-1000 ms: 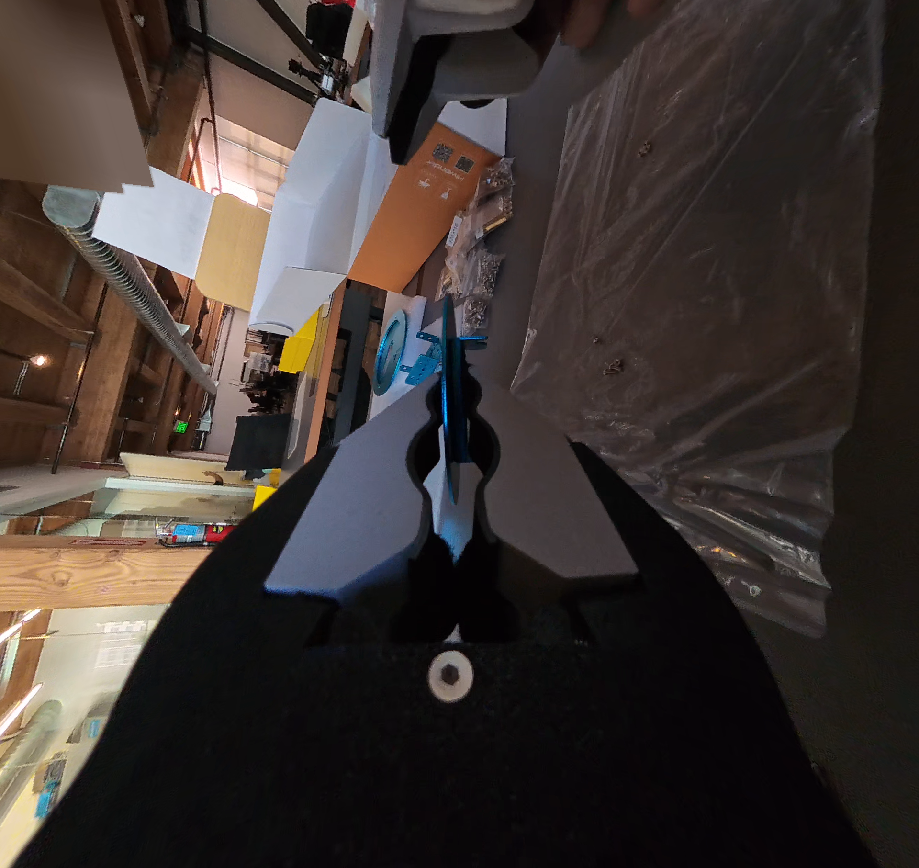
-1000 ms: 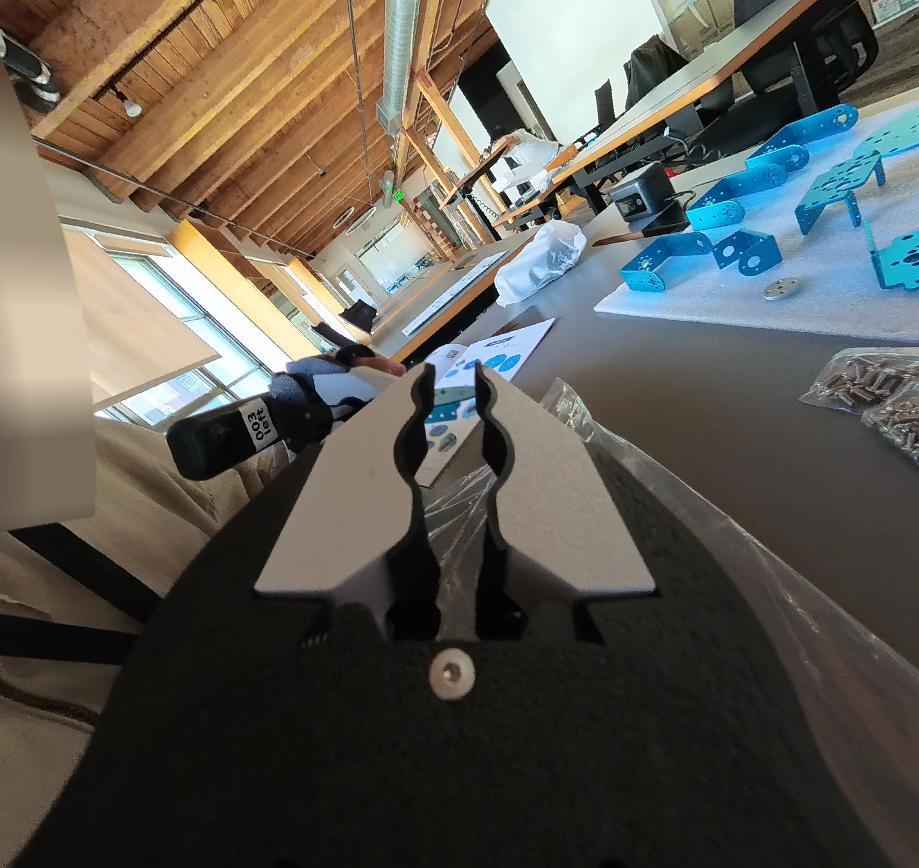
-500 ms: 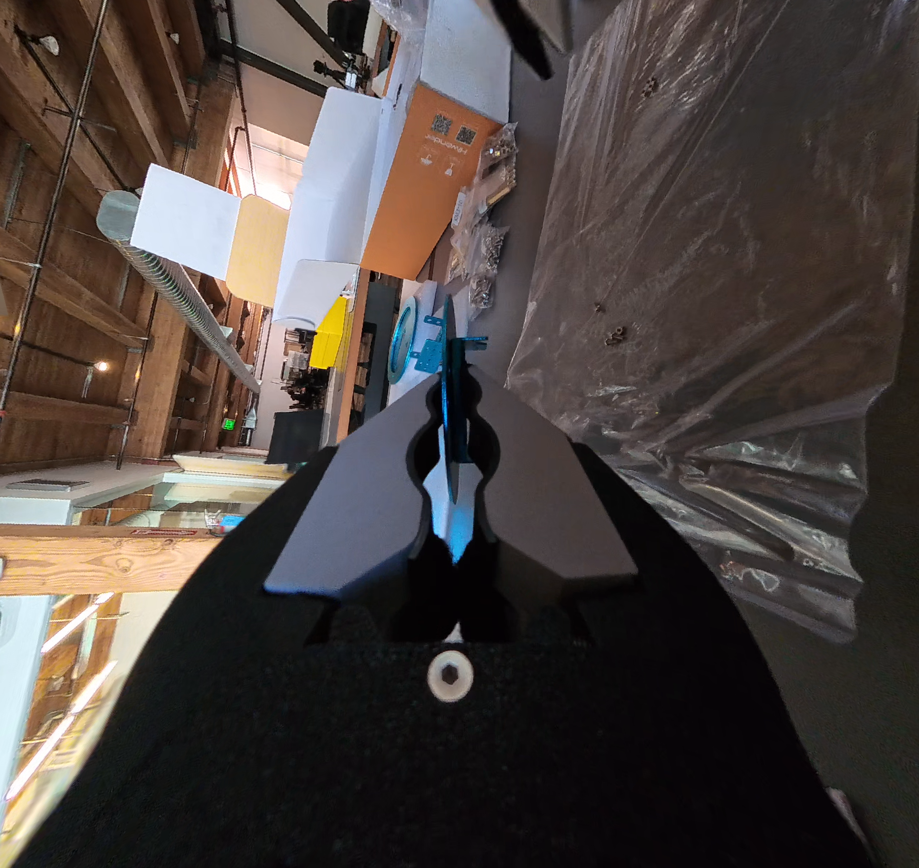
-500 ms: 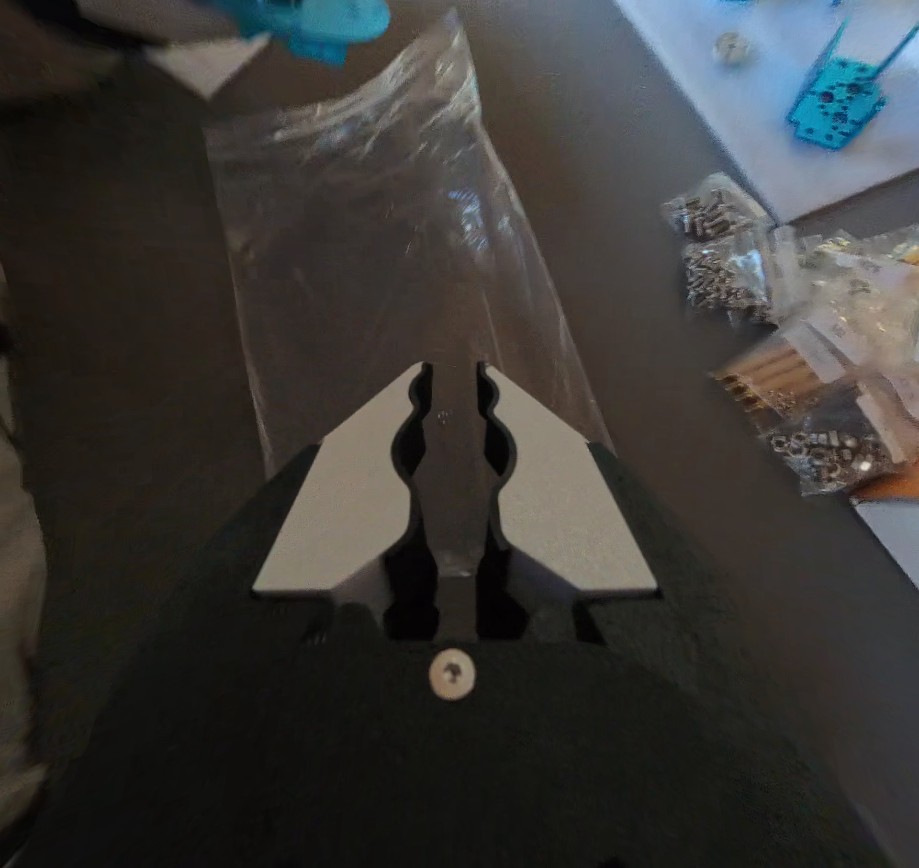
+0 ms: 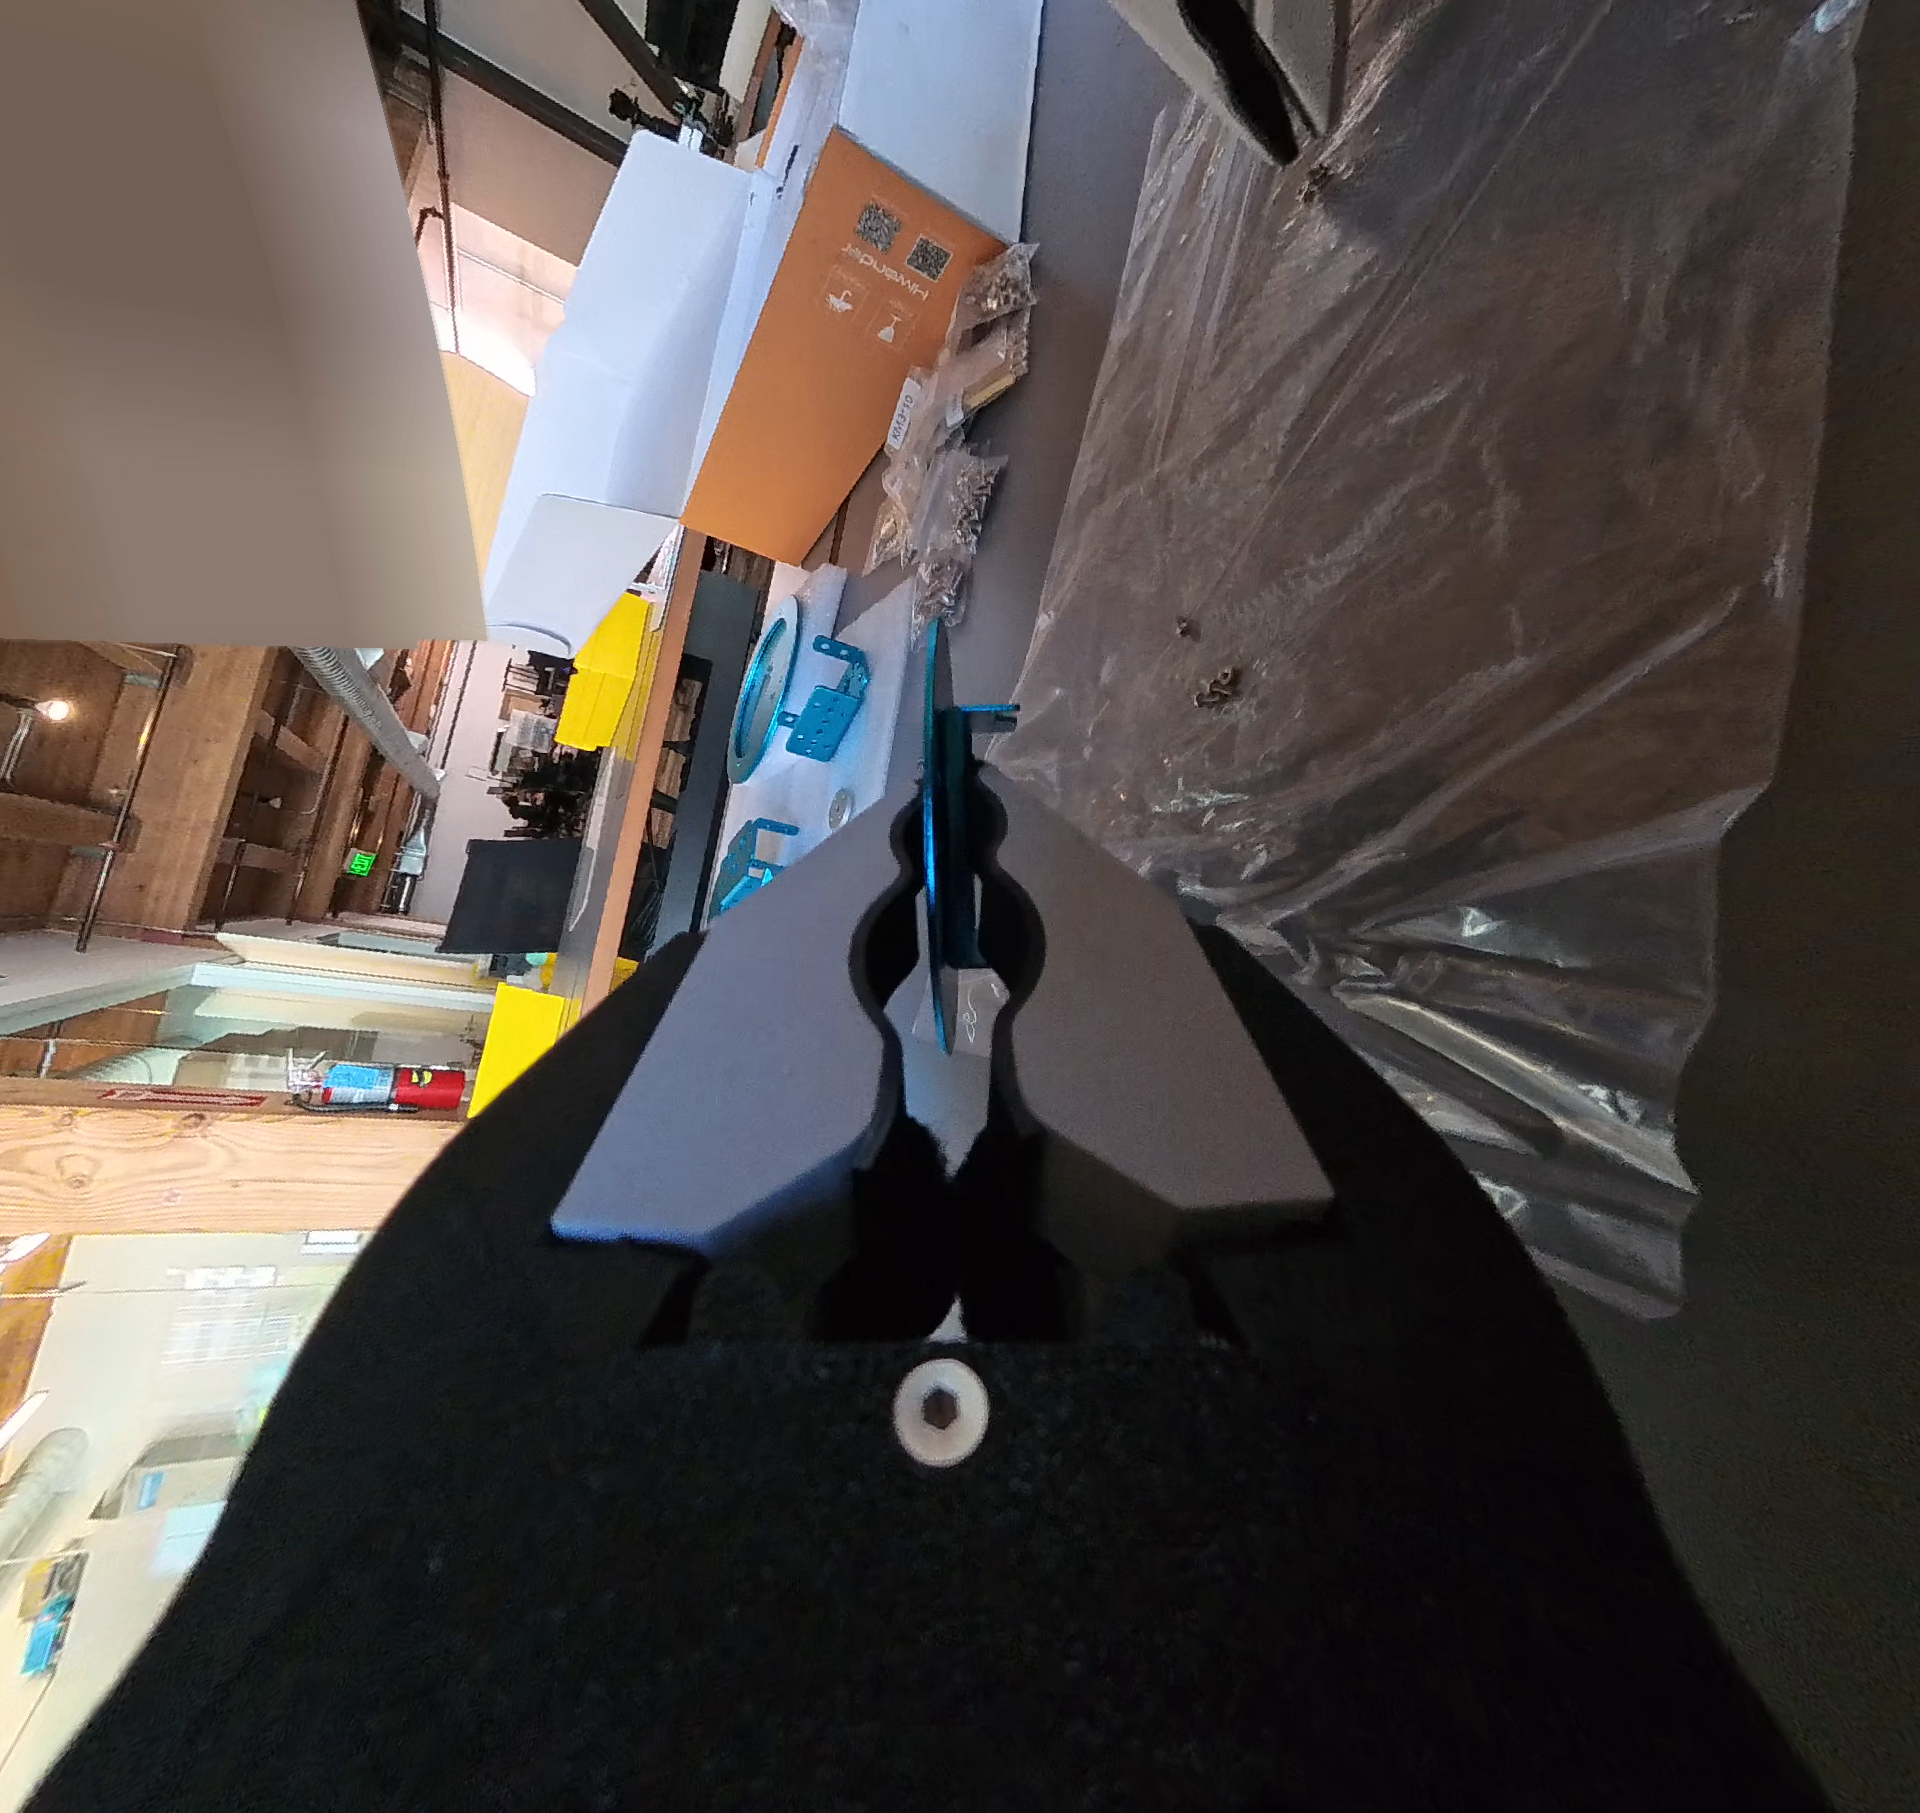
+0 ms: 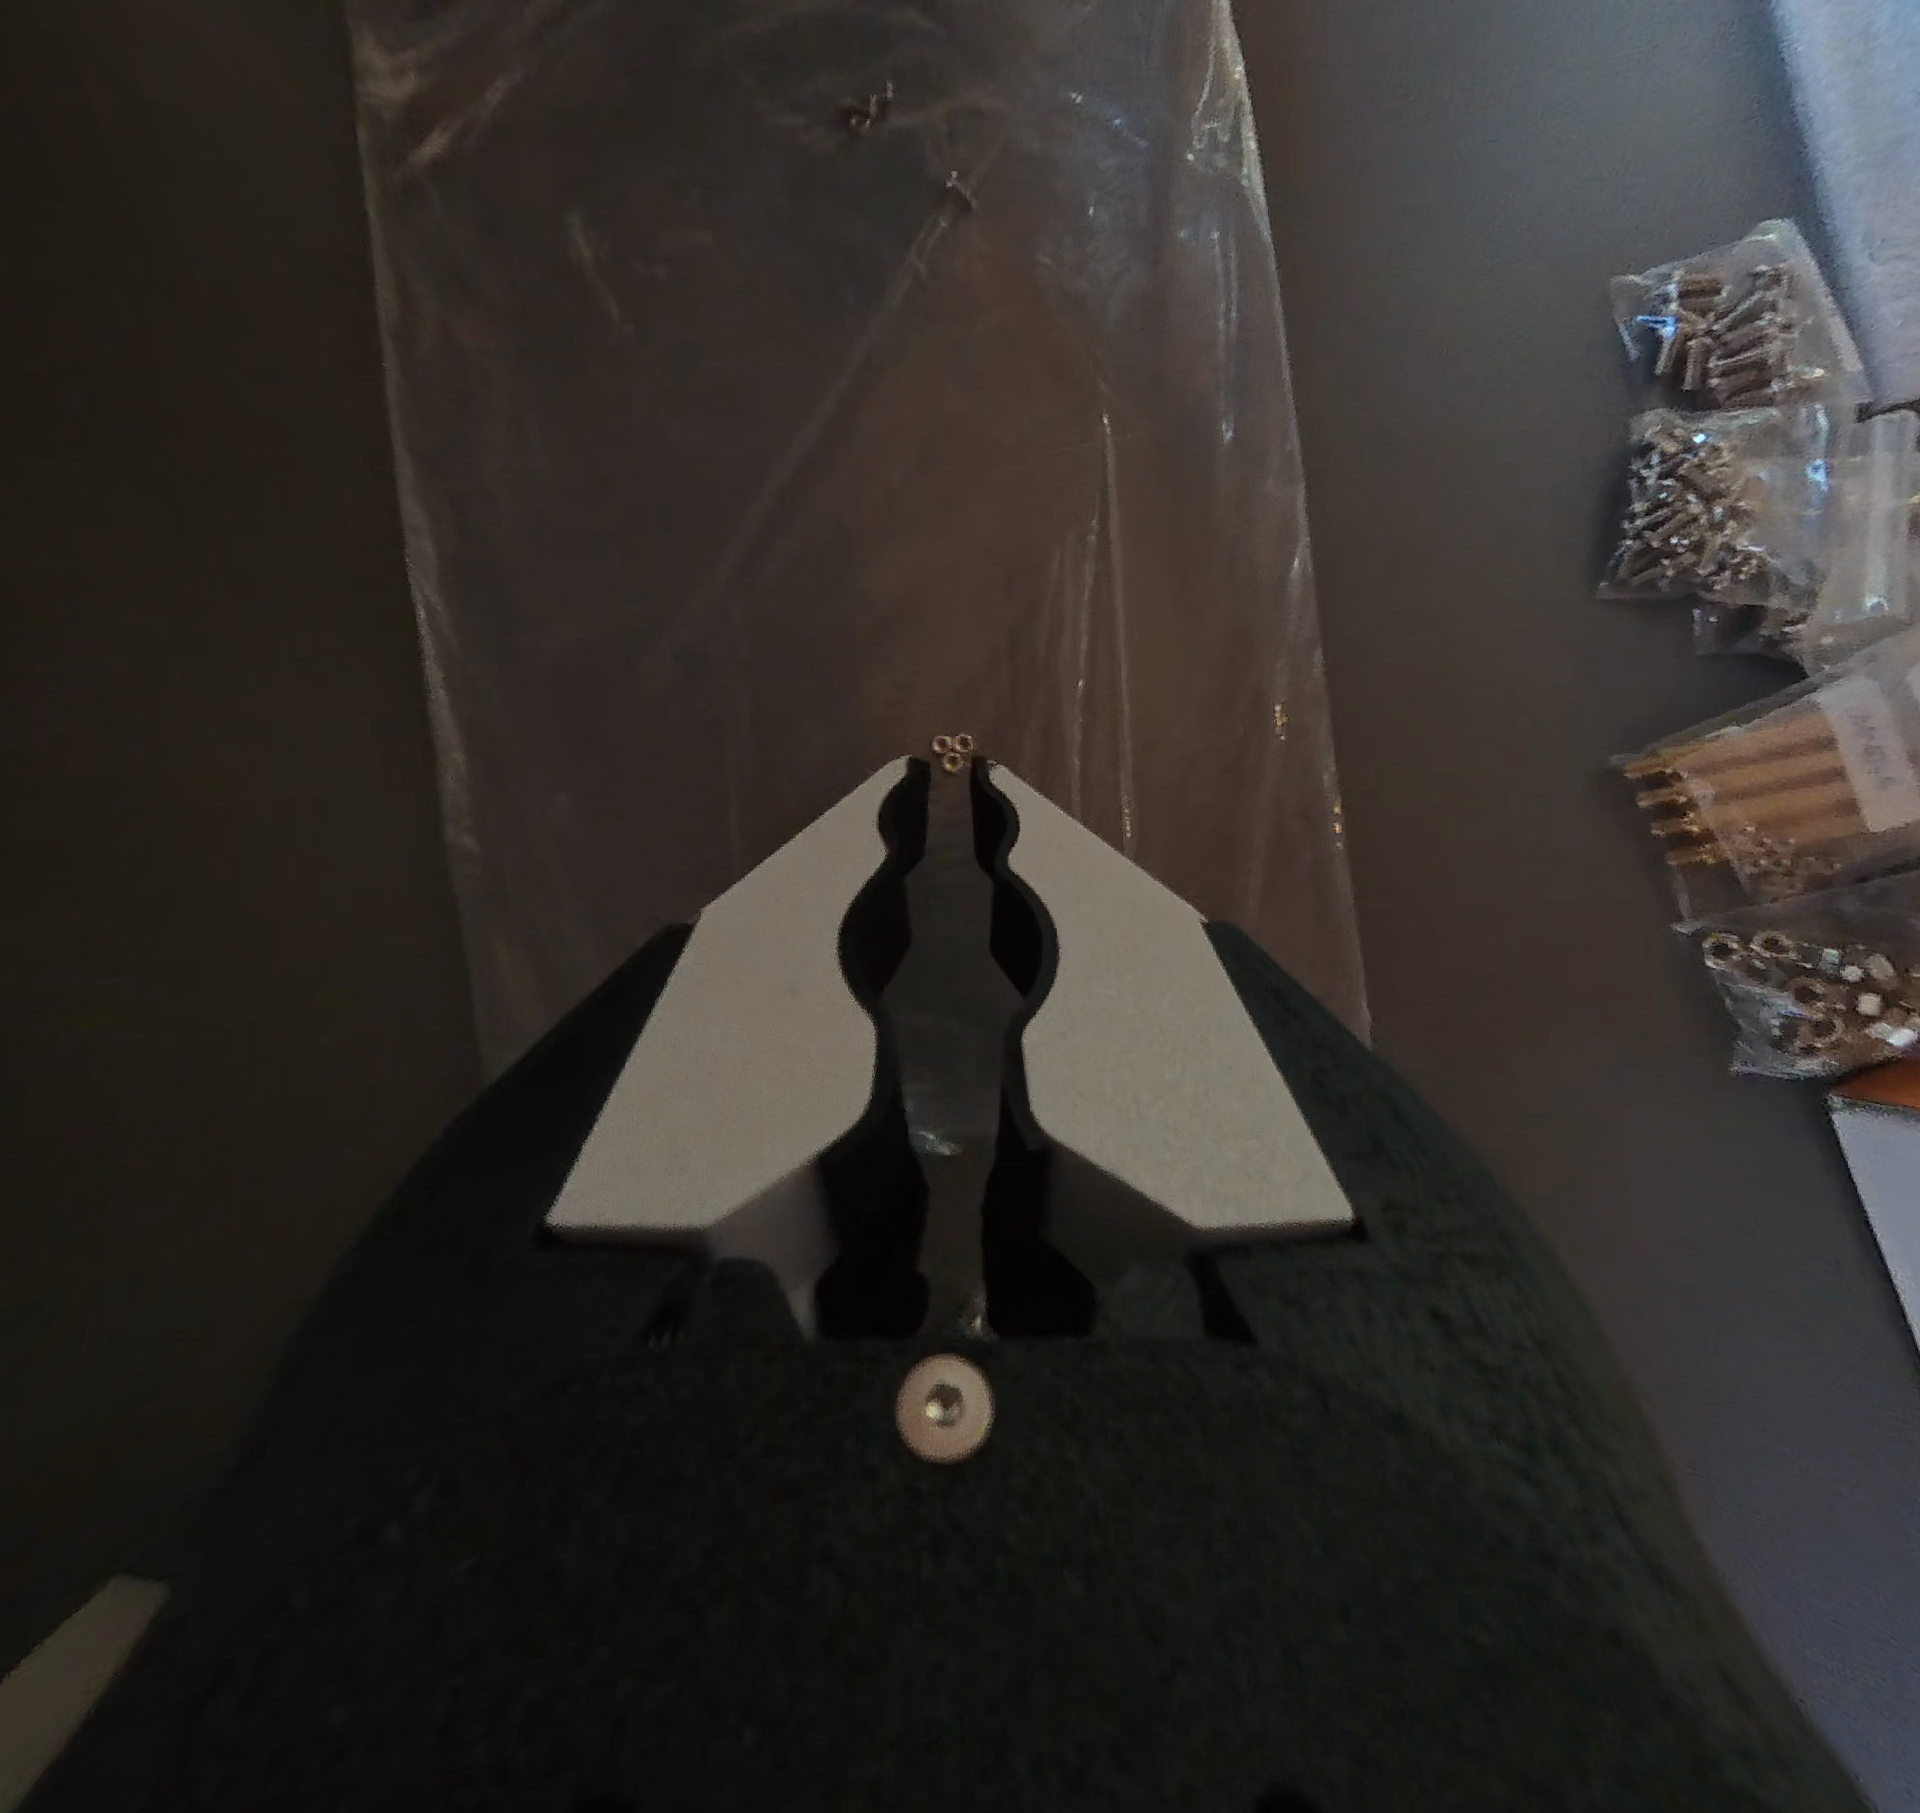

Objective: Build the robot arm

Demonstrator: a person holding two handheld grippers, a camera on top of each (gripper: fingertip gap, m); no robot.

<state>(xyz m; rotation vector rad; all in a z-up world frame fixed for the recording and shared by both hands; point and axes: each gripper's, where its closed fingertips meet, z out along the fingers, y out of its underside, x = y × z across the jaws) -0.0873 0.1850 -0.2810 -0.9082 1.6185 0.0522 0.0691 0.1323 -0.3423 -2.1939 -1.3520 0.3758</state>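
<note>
We hold two grippers over a dark table (image 6: 208,516) on which a clear plastic sheet (image 6: 831,413) is spread flat.

The left gripper (image 5: 951,797) is clenched on one thin blue metal disc (image 5: 935,870), seen edge-on and standing between its fingers; a small blue bracket sticks out from the disc's far side, and we cannot make out how it is joined.

The right gripper (image 6: 948,764) points down at the sheet with its jaws slightly apart and nothing between them. Just past its tips lie three tiny brass nuts (image 6: 951,747), touching one another in a cluster on the plastic. In the left wrist view this same gripper (image 5: 1236,18) is cut off by the top edge.

Farther up the sheet we count two more small fasteners (image 6: 868,109), too small to identify.

At the right, four small bags of hardware (image 6: 1714,527) lie close together, partly cut off by the edge. Beyond them sit one orange box (image 5: 831,361) and a white foam pad (image 5: 821,724) with several blue brackets (image 5: 826,714), some hidden behind the left gripper.
</note>
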